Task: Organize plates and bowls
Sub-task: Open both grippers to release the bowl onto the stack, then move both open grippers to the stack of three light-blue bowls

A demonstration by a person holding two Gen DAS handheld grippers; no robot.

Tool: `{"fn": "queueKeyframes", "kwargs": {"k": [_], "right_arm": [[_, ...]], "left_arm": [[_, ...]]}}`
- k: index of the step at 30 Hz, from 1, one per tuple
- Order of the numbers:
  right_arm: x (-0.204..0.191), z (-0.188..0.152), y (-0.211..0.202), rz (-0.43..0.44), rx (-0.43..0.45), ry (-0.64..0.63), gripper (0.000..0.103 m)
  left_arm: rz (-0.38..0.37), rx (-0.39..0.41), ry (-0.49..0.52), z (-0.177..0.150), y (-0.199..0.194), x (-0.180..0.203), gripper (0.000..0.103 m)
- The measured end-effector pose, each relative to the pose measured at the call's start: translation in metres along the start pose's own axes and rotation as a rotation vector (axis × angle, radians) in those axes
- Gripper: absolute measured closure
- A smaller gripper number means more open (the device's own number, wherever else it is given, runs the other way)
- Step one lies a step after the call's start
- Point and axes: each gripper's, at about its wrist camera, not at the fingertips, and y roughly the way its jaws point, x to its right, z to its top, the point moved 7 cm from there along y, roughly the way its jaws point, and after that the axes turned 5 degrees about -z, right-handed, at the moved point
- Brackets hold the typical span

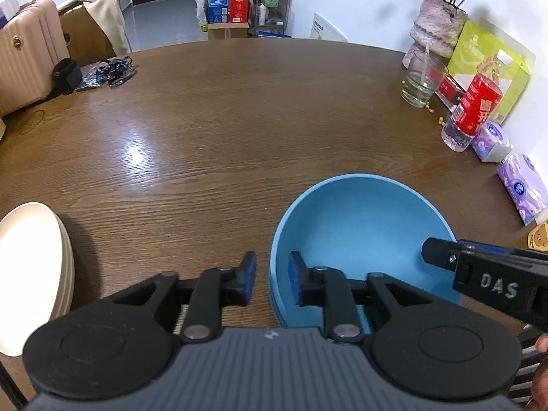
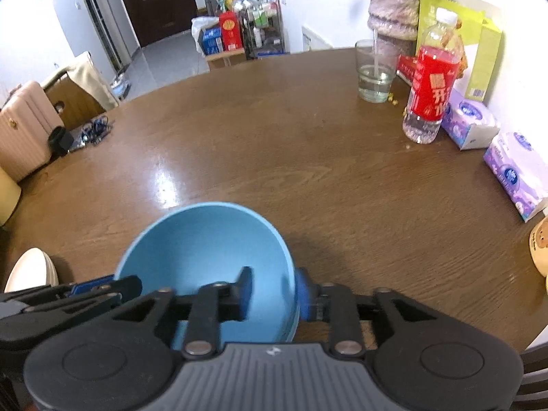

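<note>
A blue bowl (image 1: 359, 226) sits upright on the brown wooden table (image 1: 222, 130), near its front edge. My left gripper (image 1: 272, 275) straddles the bowl's left rim, one finger outside and one inside, with gaps at both pads, so it is open. My right gripper (image 2: 274, 291) straddles the right rim of the bowl (image 2: 205, 246); its inner pad stands clear of the wall, so it is open too. The right gripper's fingertip (image 1: 441, 253) shows over the bowl's right edge in the left wrist view. A stack of cream plates (image 1: 30, 267) lies to the left of the bowl.
Along the right side stand a drinking glass (image 1: 421, 82), a red-labelled water bottle (image 1: 474, 109), purple tissue packs (image 1: 520, 185), a vase (image 1: 438, 24) and a green box (image 1: 486, 54). Black cords (image 1: 113, 72) lie far left. A pink suitcase (image 1: 27, 51) stands beyond the table.
</note>
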Motion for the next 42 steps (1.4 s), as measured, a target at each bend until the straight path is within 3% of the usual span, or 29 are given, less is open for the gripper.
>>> {"fn": "queueKeyframes", "kwargs": {"k": [2, 4, 6, 7, 11, 13, 26, 36, 42], "right_arm": [[0.001, 0.003, -0.007, 0.006, 0.027, 0.006, 0.058], [0.004, 0.005, -0.014, 0.002, 0.053, 0.010, 0.037], [0.006, 0.006, -0.019, 0.000, 0.069, 0.011, 0.024], [0.007, 0.006, -0.022, 0.001, 0.078, 0.012, 0.018], [0.011, 0.004, -0.032, 0.000, 0.100, 0.013, 0.010], [0.016, 0.003, -0.035, 0.000, 0.109, 0.017, 0.000], [0.025, -0.025, -0.058, 0.032, 0.125, -0.032, 0.000], [0.020, -0.043, -0.060, 0.110, 0.124, -0.073, 0.000], [0.007, -0.050, -0.064, 0.150, 0.126, -0.102, 0.000]], "left_arm": [[0.011, 0.017, -0.004, 0.001, -0.005, -0.003, 0.063], [0.017, 0.033, -0.007, 0.001, -0.010, -0.005, 0.056], [0.022, 0.050, -0.010, 0.001, -0.015, -0.008, 0.047], [0.022, 0.059, -0.013, 0.001, -0.018, -0.009, 0.038], [0.018, 0.098, -0.030, -0.003, -0.031, -0.016, 0.010], [0.013, 0.120, -0.044, -0.005, -0.038, -0.021, 0.000], [0.019, 0.164, -0.072, -0.026, -0.066, -0.035, 0.000], [0.099, 0.130, -0.070, -0.057, -0.079, -0.029, 0.000], [0.148, 0.140, -0.115, -0.075, -0.096, -0.047, 0.000]]}}
